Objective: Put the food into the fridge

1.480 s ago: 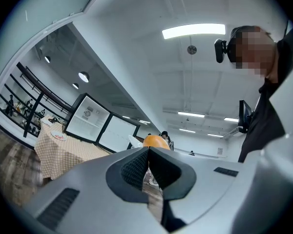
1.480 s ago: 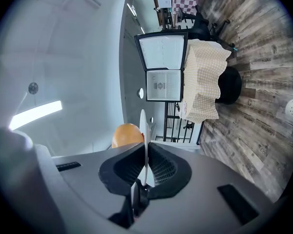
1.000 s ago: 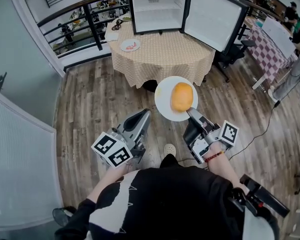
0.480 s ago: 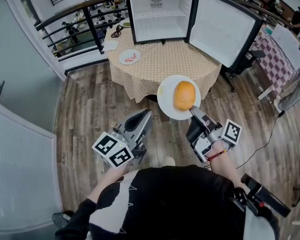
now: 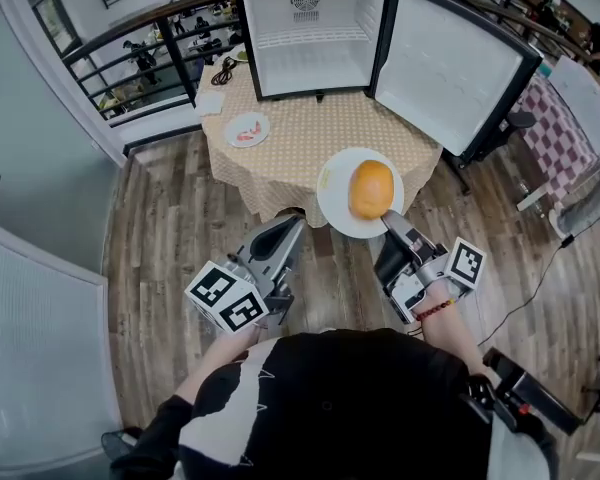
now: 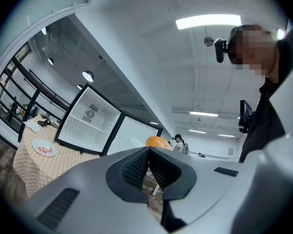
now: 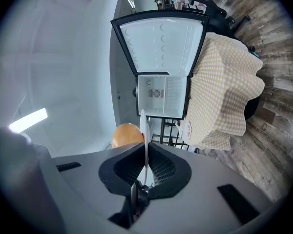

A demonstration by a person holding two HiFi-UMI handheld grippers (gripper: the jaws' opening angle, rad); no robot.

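Round orange bun (image 5: 371, 189) on round white plate (image 5: 335, 205)
Right gripper (image 5: 390, 224) pinches plate rim; left gripper (image 5: 286, 230) jaws together, empty.

The head view looks steeply down; cameras riding the left tool (image 5: 292, 226) and right tool (image 5: 387, 218) face forward, all sharing the open black-framed white fridge (image 5: 310, 30).

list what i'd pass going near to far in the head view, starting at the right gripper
right gripper, shut on the plate's near rim → white plate → orange food on that plate → table with the checked cloth → fridge, door open, on the table's far side
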